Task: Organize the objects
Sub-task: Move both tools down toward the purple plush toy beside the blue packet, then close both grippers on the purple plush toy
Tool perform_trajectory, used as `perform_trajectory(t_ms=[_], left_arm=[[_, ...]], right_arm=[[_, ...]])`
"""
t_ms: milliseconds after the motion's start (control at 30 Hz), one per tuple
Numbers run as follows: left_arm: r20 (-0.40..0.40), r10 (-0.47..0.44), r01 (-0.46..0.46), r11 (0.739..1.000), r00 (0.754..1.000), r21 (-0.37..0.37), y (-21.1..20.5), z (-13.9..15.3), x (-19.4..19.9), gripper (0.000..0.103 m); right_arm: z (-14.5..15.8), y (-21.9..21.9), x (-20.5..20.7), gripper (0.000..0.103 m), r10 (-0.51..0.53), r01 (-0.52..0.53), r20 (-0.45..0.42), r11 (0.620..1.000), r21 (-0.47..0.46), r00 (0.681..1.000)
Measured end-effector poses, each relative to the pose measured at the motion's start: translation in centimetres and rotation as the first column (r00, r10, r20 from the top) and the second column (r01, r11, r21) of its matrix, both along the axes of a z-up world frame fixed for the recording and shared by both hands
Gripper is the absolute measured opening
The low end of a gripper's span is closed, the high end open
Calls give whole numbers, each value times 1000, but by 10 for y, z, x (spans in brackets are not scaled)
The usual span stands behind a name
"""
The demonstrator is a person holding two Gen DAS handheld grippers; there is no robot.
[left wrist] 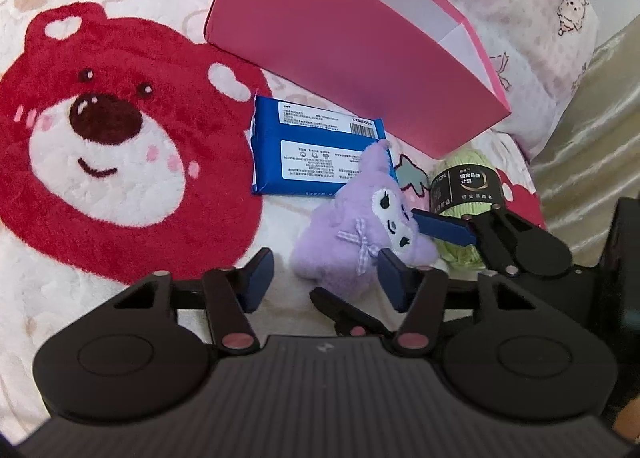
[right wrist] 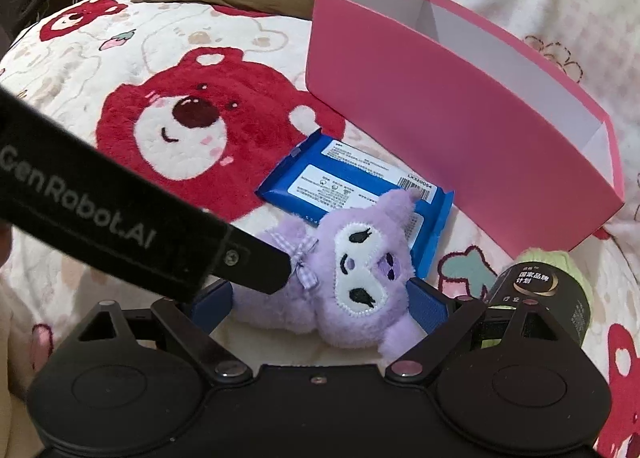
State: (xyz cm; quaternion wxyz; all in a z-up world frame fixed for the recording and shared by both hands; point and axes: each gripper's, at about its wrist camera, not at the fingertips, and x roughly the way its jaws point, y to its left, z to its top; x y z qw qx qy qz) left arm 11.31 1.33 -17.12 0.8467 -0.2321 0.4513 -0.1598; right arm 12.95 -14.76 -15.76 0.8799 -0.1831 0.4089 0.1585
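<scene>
Bed blanket (right wrist: 100,69) inspected: pink cardboard box (right wrist: 460,125) appears empty; purple plush toy (right wrist: 352,290), blue packet (right wrist: 360,185), green yarn (right wrist: 560,270) remain out. My right claw (right wrist: 320,304) straddles the toy, unclamped; left claw (left wrist: 324,282) apart, empty.

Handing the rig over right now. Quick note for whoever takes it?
Left gripper: jaws open, tips at the purple plush, no grip.
Right gripper: jaws wide open, straddling the plush.
The plush overlaps the blue packet, with the green yarn ball beside it. All three lie on the blanket in front of the pink box.
Done: nothing seen in the box.
Left: all three still to go in.
</scene>
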Motion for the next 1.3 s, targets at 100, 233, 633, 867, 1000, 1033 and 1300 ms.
perform_trajectory(t_ms=[100, 233, 633, 867, 1000, 1033, 1300], left_arm=[[-16, 7, -7, 1000, 1000, 7, 0, -4, 2, 47], [-64, 33, -34, 999, 997, -12, 5, -13, 5, 46], [-21, 6, -7, 998, 1000, -65, 6, -4, 4, 33], [-29, 69, -71, 994, 997, -80, 22, 7, 6, 32], [-59, 63, -69, 991, 996, -115, 31, 10, 10, 32], [-100, 50, -60, 993, 994, -97, 30, 7, 12, 32], [-103, 108, -107, 994, 989, 22, 36, 0, 11, 33]], right_arm=[[-5, -4, 4, 96, -30, 30, -11, 999, 19, 999], [-10, -5, 7, 96, -65, 65, -14, 997, 39, 998], [-5, -3, 11, 95, -173, 179, -63, 978, 109, 983], [4, 2, 10, 96, -170, 187, -109, 967, 174, 979], [6, 6, 9, 97, -114, 172, -215, 946, 275, 970], [6, 10, 9, 97, -119, 173, -214, 952, 253, 969], [3, -1, 3, 95, -174, 239, -234, 928, 285, 957]])
